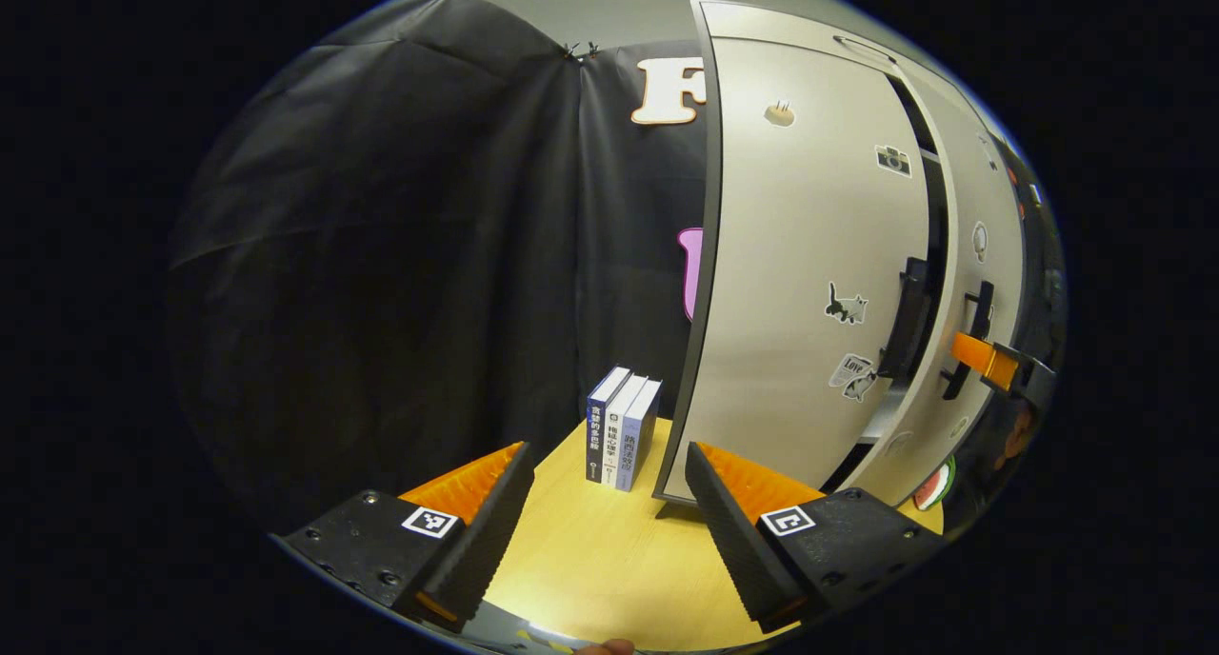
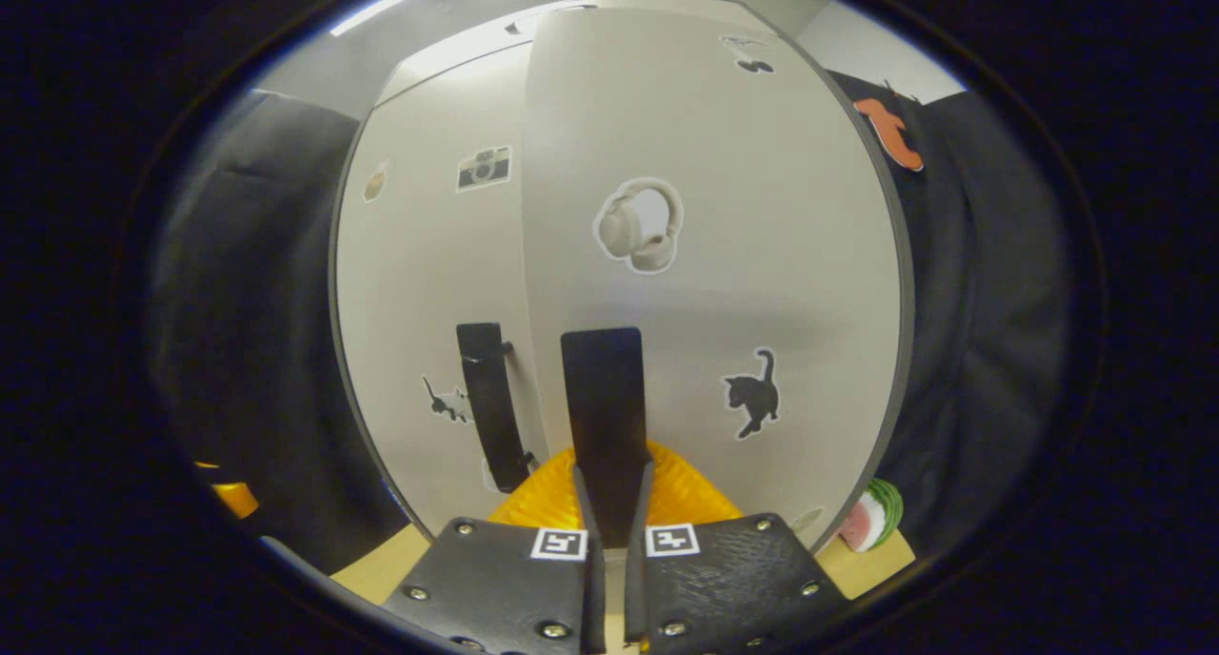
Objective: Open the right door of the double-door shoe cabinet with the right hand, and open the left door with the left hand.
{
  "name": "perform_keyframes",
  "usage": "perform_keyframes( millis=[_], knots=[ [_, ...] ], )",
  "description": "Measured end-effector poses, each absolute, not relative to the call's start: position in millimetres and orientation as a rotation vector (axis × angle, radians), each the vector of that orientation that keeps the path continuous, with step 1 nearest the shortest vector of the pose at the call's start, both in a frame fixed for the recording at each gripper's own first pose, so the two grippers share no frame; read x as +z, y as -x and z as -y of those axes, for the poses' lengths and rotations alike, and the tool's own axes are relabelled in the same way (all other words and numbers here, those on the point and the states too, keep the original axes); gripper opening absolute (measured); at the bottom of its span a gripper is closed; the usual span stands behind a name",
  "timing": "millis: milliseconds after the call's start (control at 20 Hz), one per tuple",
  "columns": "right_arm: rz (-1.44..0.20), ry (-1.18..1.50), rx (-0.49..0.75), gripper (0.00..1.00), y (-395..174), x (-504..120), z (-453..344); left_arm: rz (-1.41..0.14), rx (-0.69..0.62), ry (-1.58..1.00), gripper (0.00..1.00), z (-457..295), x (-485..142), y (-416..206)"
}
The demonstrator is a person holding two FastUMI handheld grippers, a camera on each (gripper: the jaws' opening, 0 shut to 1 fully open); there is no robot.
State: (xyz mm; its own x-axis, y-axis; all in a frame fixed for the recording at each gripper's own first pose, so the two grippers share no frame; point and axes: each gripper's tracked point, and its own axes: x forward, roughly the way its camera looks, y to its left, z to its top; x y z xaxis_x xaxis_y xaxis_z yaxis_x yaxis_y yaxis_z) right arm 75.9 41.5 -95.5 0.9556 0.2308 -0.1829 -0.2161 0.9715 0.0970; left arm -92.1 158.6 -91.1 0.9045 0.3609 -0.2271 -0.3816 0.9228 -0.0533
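The pale double-door shoe cabinet (image 1: 809,255) stands on a wooden table, its doors dotted with stickers. In the right gripper view my right gripper (image 2: 609,479) is shut on the black vertical handle of the right door (image 2: 605,388). That door (image 2: 724,255) stands slightly ajar, its edge forward of the left door (image 2: 429,284). The left door's handle (image 2: 490,403) is free. In the left gripper view my left gripper (image 1: 608,455) is open, low and left of the cabinet, well short of the left handle (image 1: 909,322). The right gripper (image 1: 967,346) shows at the right handle (image 1: 973,336), with a dark gap between the doors.
Three upright books (image 1: 624,426) stand on the wooden table (image 1: 590,560) just left of the cabinet's corner. A watermelon-slice figure (image 2: 871,522) sits at the cabinet's right foot. Black cloth walls close in behind and at both sides.
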Motion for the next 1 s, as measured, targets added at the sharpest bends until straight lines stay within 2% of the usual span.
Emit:
perform_keyframes(
  millis=[600,1000],
  knots=[
    [-0.19,-0.049,0.365,0.08,-44,-96,-18,-0.21,0.384,0.075,1.0,-150,-86,108],
    [-0.179,-0.034,0.485,0.08,-20,-90,-1,-0.223,0.314,0.061,0.99,-122,-88,97]
  ],
)
